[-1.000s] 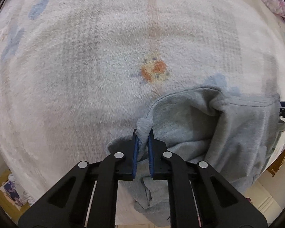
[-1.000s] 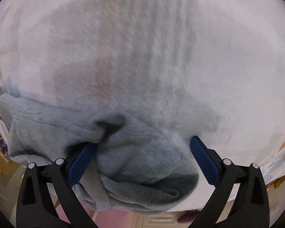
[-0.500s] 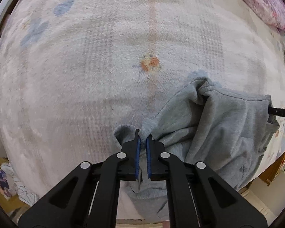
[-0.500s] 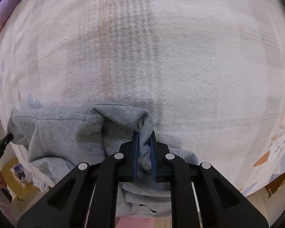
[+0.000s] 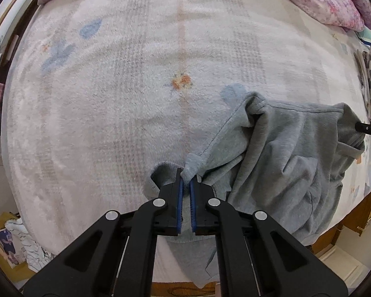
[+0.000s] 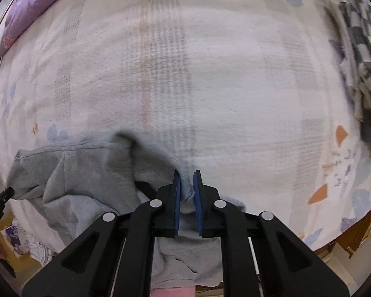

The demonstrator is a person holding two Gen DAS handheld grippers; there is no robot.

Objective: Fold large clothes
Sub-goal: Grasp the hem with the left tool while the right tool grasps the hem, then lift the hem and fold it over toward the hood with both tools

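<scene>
Grey fleecy garment (image 5: 279, 153), crumpled, tong-pinched.

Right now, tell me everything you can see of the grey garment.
The garment is grey sweatshirt-like knit with stitched hems, crumpled and unfolded. It lies on the blanket near the bed's front edge, part hanging over it. The left gripper and right gripper are each shut on a bunched edge.

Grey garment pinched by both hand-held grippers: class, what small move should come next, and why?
Probably draw the left hand-held gripper and right hand-held gripper apart. Each is shut on an edge of the grey garment, which sags bunched between them over the blanket.
</scene>
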